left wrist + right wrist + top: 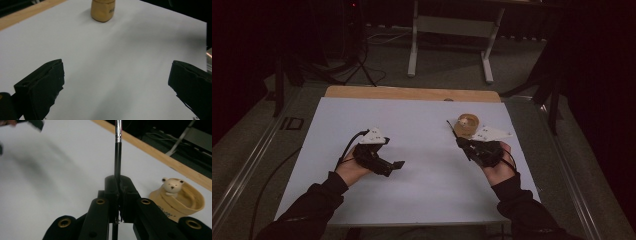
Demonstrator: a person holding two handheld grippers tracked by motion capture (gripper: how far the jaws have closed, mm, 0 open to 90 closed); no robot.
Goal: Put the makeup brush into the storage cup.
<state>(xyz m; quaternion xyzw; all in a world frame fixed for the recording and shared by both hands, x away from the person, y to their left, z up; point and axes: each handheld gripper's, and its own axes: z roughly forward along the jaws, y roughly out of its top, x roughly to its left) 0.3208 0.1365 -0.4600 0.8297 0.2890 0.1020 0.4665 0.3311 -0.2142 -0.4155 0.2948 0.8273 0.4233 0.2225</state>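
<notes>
My right gripper [119, 185] is clenched on a thin black-handled brush w/ a silver metal ferrule [117, 155], pinched low on the handle so the shaft stands up past the pads toward the far side of the white table sheet [422, 190]. Just right of it, near the far-right corner of the sheet, sits the tan ceramic cup w/ a small white bear figure inside [178, 197], apart from the brush, not touching. My left gripper [384, 162] hangs over the near-left part of the sheet, jaws released and wide, nothing btwn them; its own view looks across at the cup. I judge the step as carry: brush gripped, not yet in the cup. Next move prob. calls for swinging the brush right, tipping it over the rim and lowering it w/o knocking the bear.
</notes>
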